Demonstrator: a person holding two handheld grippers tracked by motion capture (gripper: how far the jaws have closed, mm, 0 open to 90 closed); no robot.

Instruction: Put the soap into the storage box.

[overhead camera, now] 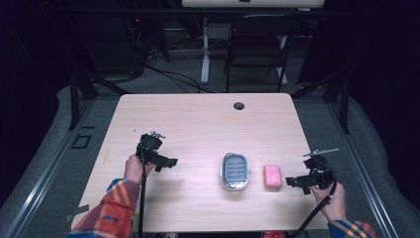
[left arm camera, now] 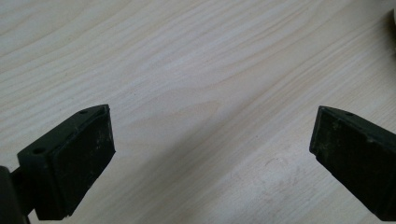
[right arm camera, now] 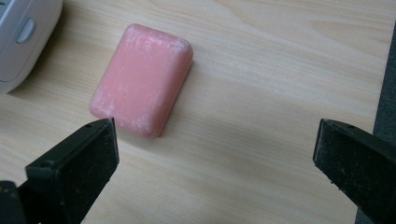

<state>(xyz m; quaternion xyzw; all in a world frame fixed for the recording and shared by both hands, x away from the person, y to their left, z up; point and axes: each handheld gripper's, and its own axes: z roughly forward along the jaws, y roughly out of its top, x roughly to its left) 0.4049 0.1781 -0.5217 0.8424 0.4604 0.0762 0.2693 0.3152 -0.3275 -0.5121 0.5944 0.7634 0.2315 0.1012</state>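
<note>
Wooden table (overhead camera: 198, 119) is bearing all items. Left gripper (overhead camera: 168, 162) is hovering over bare wood at the left side, jaws spread wide and gripping nothing. Right gripper (overhead camera: 292, 182) is sitting near the right edge, jaws likewise parted and empty, pointing at the soap. Grey soap dish (overhead camera: 234, 171) is lying centre-right. Pink soap bar (overhead camera: 273, 176) is resting just beside the dish, on its right.
</note>
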